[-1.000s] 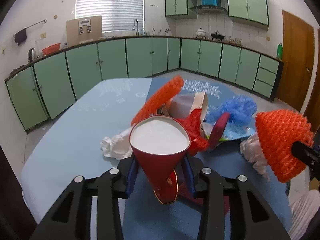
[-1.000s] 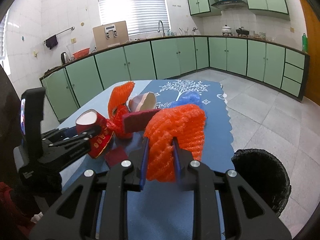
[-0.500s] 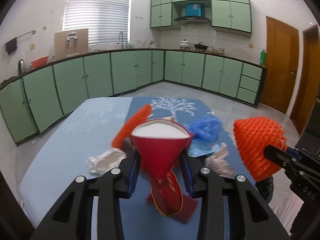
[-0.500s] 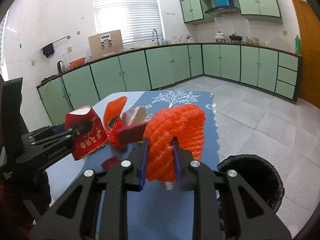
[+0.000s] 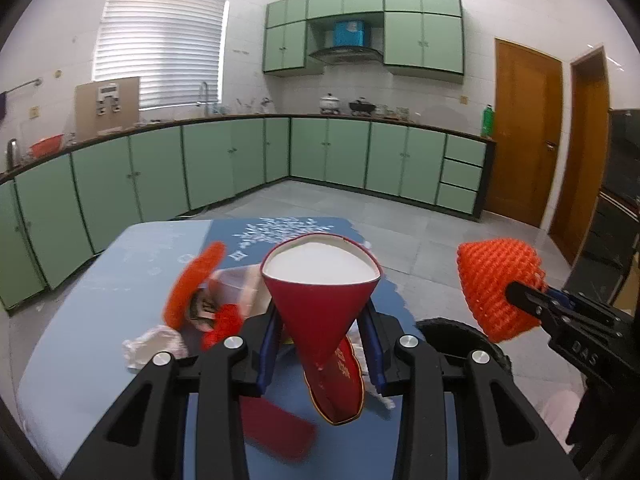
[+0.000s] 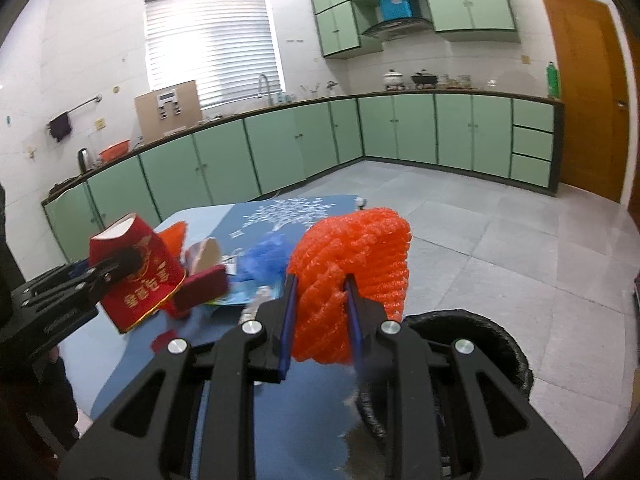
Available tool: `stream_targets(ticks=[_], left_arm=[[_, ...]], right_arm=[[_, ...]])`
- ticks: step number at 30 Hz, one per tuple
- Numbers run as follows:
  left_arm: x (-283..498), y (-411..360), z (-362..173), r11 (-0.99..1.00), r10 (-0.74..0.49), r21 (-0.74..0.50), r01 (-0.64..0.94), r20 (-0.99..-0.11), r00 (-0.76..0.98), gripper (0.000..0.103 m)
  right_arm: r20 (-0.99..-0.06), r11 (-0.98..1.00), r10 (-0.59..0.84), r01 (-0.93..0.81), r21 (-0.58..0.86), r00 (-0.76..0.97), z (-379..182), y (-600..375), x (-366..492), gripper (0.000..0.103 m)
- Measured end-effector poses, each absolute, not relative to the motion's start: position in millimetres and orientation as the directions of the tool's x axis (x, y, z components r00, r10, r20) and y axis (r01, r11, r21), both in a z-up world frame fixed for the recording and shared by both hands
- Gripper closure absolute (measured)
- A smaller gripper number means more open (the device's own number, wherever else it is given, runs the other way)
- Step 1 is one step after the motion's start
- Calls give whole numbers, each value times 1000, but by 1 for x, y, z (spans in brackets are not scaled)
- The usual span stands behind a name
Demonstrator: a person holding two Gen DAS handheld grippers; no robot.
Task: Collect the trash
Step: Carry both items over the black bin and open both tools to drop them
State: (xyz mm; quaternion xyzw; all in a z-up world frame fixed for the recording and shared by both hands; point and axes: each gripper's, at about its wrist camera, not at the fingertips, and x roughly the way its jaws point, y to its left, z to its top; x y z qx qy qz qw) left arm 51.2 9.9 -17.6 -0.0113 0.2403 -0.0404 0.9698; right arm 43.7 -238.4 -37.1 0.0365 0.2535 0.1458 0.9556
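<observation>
Kitchen, blue table (image 5: pixel 120 280). Right gripper (image 6: pixel 320 312) clamps net (image 6: pixel 352 264); bin (image 6: pixel 500 344) just beyond-right, nearer. Left gripper (image 5: pixel 320 340) clamps cup (image 5: pixel 320 292).

The near desk (image 6: pixel 168 364) surface lies bare on the left side. Farther on, a clutter of orange netting (image 5: pixel 192 284), crumpled tissue (image 5: pixel 154 346) and a blue bag (image 6: pixel 266 256) blocks the middle. The black bin (image 6: pixel 492 344) seems to stand just off the desk's right edge, its mouth open.

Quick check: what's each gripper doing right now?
Left gripper: closed on the red paper cup.
Right gripper: closed on the orange foam net.
</observation>
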Motion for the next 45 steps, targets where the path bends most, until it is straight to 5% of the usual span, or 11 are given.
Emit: stream_targets(ticks=[24,28,33,45], left_arm=[[187,-157,-70,922,-368,-120,368,-563,740,67],[201,-169,-84,918,-369,-116,379,-598,711,64],[212,-177,-95,916,-373,-132,378,-625,685,45],[188,-137,-65,941,-323,-108,321,-576,751,25]], right_arm=[[-599,993,90,-26,114,796,-116,-364,116,78],[-643,995,68,-2,103,763,-140,-376,132,65],[-673,993,51,38,116,738,-159,-388,140,44],[-610,989,46,50,140,791,-131,-371,116,16]])
